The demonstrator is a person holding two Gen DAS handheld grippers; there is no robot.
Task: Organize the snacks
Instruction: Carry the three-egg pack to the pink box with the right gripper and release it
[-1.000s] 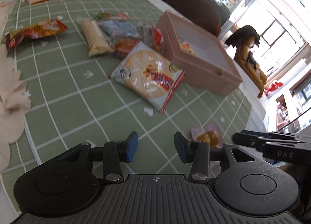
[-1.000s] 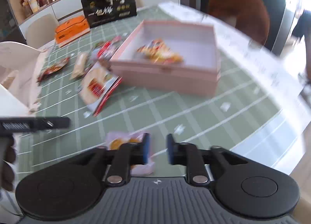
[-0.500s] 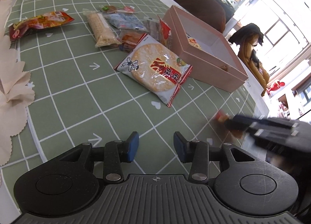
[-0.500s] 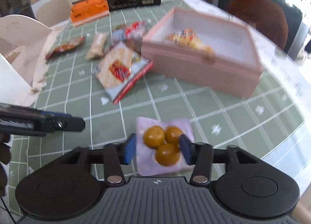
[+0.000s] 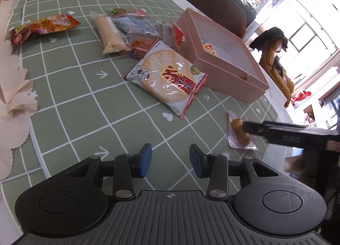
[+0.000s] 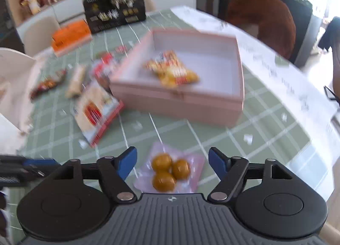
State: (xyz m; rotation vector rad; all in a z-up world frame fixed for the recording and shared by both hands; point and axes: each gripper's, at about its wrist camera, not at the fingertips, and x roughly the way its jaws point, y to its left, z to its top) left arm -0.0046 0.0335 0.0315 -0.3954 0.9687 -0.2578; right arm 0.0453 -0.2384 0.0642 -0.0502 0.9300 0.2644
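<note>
Right gripper [image 6: 172, 163], black with blue pads: jaws have just been opening and stand wide, pads clear on both sides of the small clear-and-pink packet of three amber-brown round sweets [image 6: 169, 172]. Packet lies flat on the green checked tablecloth [image 6: 265, 121], directly under the gap between the fingers, centred (no pad touches it). Its shape is roughly squarish here; long axis not clear.

Left gripper [image 5: 170, 161]: half open, nothing between its pads, over bare cloth. From its view the same packet lies well off to the right, with the right gripper's finger across it, so the right hand is plainly the nearer one.

Further out, straight ahead of the right gripper: the open pale-pink rectangular cardboard box [image 6: 240, 75], one orange-yellow snack bag [image 6: 172, 70] already inside. Packet sits just short of the box's near wall.

Likely move: close on the packet, lift forward over that wall.

Left of the box: large round rice-cracker pack [image 5: 166, 78], other loose snacks beyond.
</note>
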